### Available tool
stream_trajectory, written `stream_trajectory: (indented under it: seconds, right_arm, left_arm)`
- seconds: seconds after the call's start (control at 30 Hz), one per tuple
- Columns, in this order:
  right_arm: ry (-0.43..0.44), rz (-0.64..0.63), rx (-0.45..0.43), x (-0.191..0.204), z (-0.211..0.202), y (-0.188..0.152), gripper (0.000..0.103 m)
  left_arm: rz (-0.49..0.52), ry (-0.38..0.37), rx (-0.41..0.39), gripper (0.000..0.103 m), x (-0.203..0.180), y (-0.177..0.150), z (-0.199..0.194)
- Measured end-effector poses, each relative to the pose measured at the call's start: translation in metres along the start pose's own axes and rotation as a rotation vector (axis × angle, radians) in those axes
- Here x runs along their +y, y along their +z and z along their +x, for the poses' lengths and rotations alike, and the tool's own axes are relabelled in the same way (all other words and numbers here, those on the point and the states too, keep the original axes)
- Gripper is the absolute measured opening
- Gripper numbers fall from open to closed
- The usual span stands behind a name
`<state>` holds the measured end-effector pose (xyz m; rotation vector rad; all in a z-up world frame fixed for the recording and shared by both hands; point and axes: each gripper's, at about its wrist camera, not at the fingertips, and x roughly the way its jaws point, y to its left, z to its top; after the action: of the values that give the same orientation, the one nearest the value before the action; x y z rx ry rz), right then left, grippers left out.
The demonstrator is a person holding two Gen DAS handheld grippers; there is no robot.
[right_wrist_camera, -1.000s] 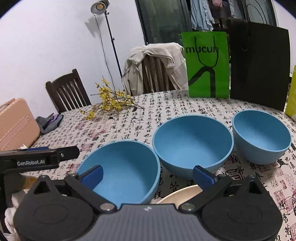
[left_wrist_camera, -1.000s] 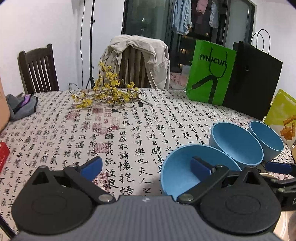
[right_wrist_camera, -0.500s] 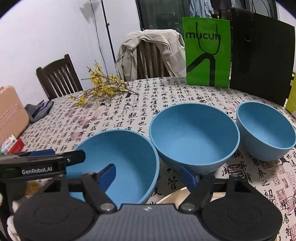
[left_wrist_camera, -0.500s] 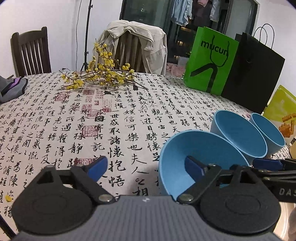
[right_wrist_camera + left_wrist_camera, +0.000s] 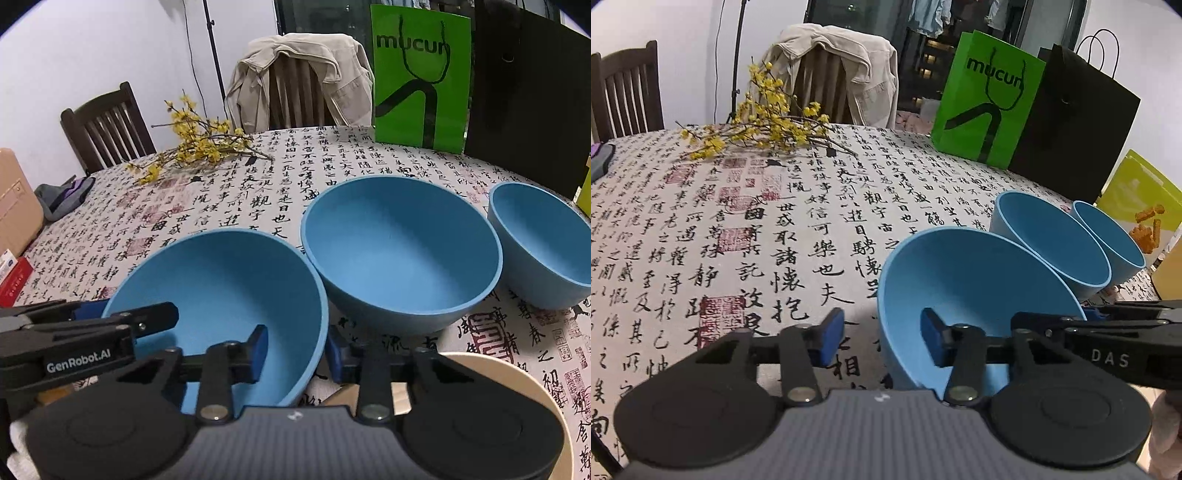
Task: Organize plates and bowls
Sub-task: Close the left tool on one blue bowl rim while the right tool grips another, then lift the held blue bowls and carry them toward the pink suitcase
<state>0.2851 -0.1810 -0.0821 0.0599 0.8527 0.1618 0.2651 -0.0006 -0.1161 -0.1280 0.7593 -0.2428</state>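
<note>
Patterned desk [image 5: 746, 229] under my tools. Left tool [image 5: 882, 341], right tool [image 5: 295, 352] both just closing, each straddling opposite rim of nearest blue bowl [image 5: 221, 280]; pad contact unclear.

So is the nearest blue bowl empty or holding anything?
Empty: the nearest blue bowl shows only bare blue inside, apart from one finger of each gripper dipping over its rim.

Left wrist view: near blue bowl [image 5: 967, 280], lower wall and base hidden behind the gripper body. Middle blue bowl [image 5: 1052, 240] partly covered by the near one; far blue bowl [image 5: 1108, 236] mostly covered. Yellow-green packet [image 5: 1141, 199] cut by the right edge.

Right wrist view: cream plate [image 5: 517, 398] mostly hidden behind the gripper body. Red box [image 5: 13, 282] and tan case [image 5: 14, 206] cut by the left edge. Black bag [image 5: 528, 92] top cropped.
</note>
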Motion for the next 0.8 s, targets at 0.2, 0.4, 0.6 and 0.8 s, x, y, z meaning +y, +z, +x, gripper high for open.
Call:
stream_trajectory:
  seconds: [0.2,0.4,0.6,0.8]
  right_arm:
    - [-0.024,-0.006,-0.007,0.000,0.005,0.000,0.015]
    - [-0.041,-0.013,-0.017,-0.001,0.006,-0.002,0.010]
    - [-0.043,-0.026,-0.032,0.000,0.004,-0.006,0.010]
    - [-0.043,-0.031,-0.058,0.002,-0.003,-0.005,0.010]
  left_arm:
    - [0.013,-0.011,0.000,0.017,-0.001,-0.002,0.003]
    - [0.027,0.004,-0.013,0.012,-0.001,-0.002,0.004]
    - [0.041,0.014,-0.030,0.012,-0.002,-0.001,0.000]
    - [0.048,0.018,-0.048,0.012,-0.003,-0.001,-0.007]
